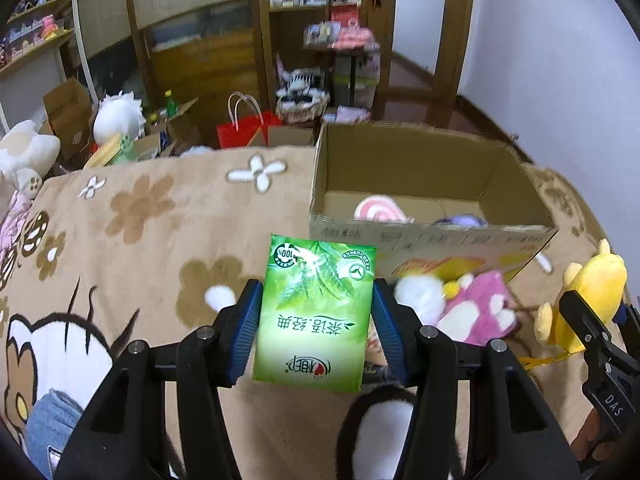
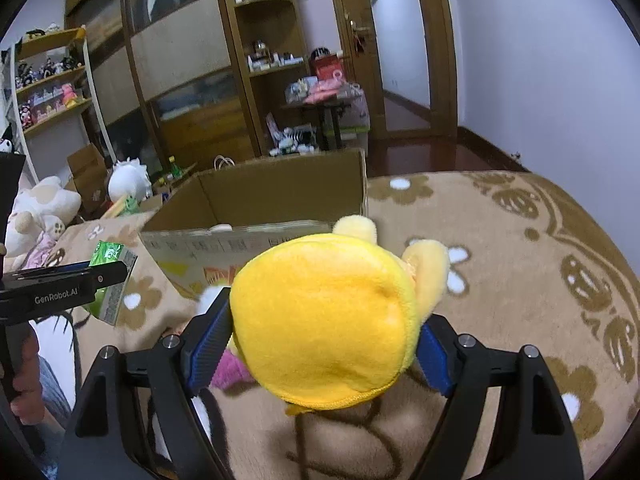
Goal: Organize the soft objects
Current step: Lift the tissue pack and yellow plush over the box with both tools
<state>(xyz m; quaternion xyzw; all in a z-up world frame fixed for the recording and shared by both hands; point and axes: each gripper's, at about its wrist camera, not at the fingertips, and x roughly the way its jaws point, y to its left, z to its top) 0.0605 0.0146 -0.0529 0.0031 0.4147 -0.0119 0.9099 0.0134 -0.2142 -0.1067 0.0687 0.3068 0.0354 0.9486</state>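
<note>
Green tissue pack (image 1: 316,316) is clamped between the left gripper (image 1: 316,332) pads, held above the flowered blanket (image 1: 160,216), just short of the cardboard box (image 1: 432,236). Yellow plush toy (image 2: 328,316) is squeezed in the right gripper (image 2: 324,340), near the box front.

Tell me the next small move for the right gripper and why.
Probably carry the yellow plush forward over the cardboard box and release it. The right gripper is shut on it just short of the box's near wall, and the open box already holds soft items, such as a pink swirl toy.
</note>
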